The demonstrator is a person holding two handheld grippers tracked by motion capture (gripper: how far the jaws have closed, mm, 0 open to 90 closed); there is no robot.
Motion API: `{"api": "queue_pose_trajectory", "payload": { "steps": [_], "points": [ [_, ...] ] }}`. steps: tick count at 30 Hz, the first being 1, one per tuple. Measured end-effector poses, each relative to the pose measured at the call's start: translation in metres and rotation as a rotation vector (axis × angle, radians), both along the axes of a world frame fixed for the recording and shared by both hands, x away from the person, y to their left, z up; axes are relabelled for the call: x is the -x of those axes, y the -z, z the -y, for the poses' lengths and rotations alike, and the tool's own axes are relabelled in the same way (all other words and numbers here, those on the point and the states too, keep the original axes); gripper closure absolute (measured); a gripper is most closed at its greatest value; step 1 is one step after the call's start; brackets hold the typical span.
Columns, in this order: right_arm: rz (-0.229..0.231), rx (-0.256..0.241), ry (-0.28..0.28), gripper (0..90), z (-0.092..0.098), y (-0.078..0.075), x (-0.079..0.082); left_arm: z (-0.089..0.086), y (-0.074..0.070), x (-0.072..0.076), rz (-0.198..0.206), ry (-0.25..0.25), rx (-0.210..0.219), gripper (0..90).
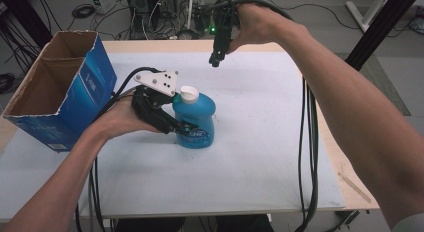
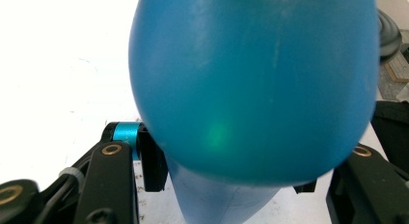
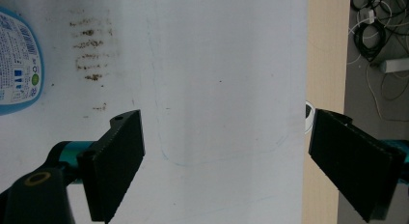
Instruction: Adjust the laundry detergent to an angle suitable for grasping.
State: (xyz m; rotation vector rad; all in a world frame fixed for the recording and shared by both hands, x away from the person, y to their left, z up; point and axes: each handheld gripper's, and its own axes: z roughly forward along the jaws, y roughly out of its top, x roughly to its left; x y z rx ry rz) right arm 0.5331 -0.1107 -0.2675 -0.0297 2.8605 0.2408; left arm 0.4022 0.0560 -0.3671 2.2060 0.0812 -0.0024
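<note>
- Blue plastic bottle: squat, rounded body of glossy translucent blue plastic, narrowing to a short neck closed by a white round cap; a pale printed label on its lower front face. Stands upright on the white table cover, roughly at the middle of the table and just right of the box. In the left gripper view its smooth blue body bulges between the jaws; in the right gripper view a curved edge of its label shows at the far left.
- Left gripper: black two-jaw tongs with a grey three-cornered plate on top, held low in the left hand. Jaws set narrow, closed against opposite sides of the bottle's lower body, gripping it.
- Right gripper: black tongs held in the right hand, raised over the far part of the table, well apart from the bottle. Jaws spread wide, with nothing between them and touching nothing.
- Blue cardboard box: open-topped, brown inside, tilted, at the table's left edge.
- Brown speckled stains: on the cover near the bottle, seen in the right gripper view.
</note>
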Motion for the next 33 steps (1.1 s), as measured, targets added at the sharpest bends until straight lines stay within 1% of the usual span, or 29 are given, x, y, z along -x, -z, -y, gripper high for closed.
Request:
{"api": "queue_pose_trajectory", "payload": {
  "steps": [4,5,7,9,10,12,14,17,18,21,22,24,26,27,31,32,33],
  "points": [
    [0.001,0.004,0.0,12.0,0.0,0.0,0.001,0.0,0.0,0.0,-0.006,-0.002,0.002,43.9],
    [0.0,0.004,-0.003,12.0,0.0,0.0,0.001,0.0,0.0,0.0,-0.013,-0.001,0.004,43.3],
    [0.0,0.005,-0.002,12.0,0.0,0.0,0.001,0.0,0.0,0.0,-0.013,0.0,0.006,41.3],
    [0.0,0.007,-0.004,12.0,0.0,0.001,0.0,0.0,-0.001,0.0,-0.014,-0.007,0.014,38.4],
    [-0.001,0.008,-0.003,12.0,0.0,0.001,0.0,0.0,-0.001,0.001,-0.017,-0.01,0.019,38.4],
    [0.0,0.01,-0.005,12.0,-0.001,0.001,0.0,0.0,-0.002,0.001,-0.001,-0.006,0.005,38.1],
    [0.0,0.011,-0.001,12.0,-0.001,0.001,0.001,0.0,-0.002,0.001,0.004,-0.018,-0.016,34.5],
    [0.001,0.015,-0.006,12.0,-0.002,0.001,0.001,0.0,-0.001,0.002,0.008,-0.019,-0.038,33.5],
    [0.001,0.016,-0.005,11.9,-0.002,0.002,0.002,0.0,-0.001,0.002,0.009,-0.028,-0.042,31.4],
    [0.001,0.018,-0.008,12.0,-0.002,0.001,0.002,-0.001,-0.003,0.004,0.01,-0.038,-0.05,30.6],
    [0.004,0.019,-0.007,12.0,-0.002,0.001,0.002,-0.001,-0.004,0.004,0.017,-0.038,-0.057,29.2],
    [0.004,0.019,-0.006,12.0,-0.002,0.001,0.003,-0.002,-0.006,0.006,0.016,-0.044,-0.071,29.0],
    [0.002,0.019,-0.009,12.0,-0.002,0.002,0.003,-0.002,-0.008,0.007,0.016,-0.052,-0.09,26.4],
    [0.006,0.021,-0.009,12.0,-0.003,0.001,0.003,-0.003,-0.01,0.007,0.022,-0.052,-0.105,26.2],
    [0.007,0.019,-0.009,12.0,-0.003,0.001,0.004,-0.003,-0.016,0.01,0.031,-0.075,-0.114,22.9],
    [0.007,0.02,-0.01,12.0,-0.003,0.001,0.004,-0.004,-0.018,0.009,0.042,-0.067,-0.127,22.9],
    [0.007,0.02,-0.01,12.0,-0.003,0.001,0.004,-0.004,-0.02,0.011,0.042,-0.079,-0.128,21.9]
  ]
}}
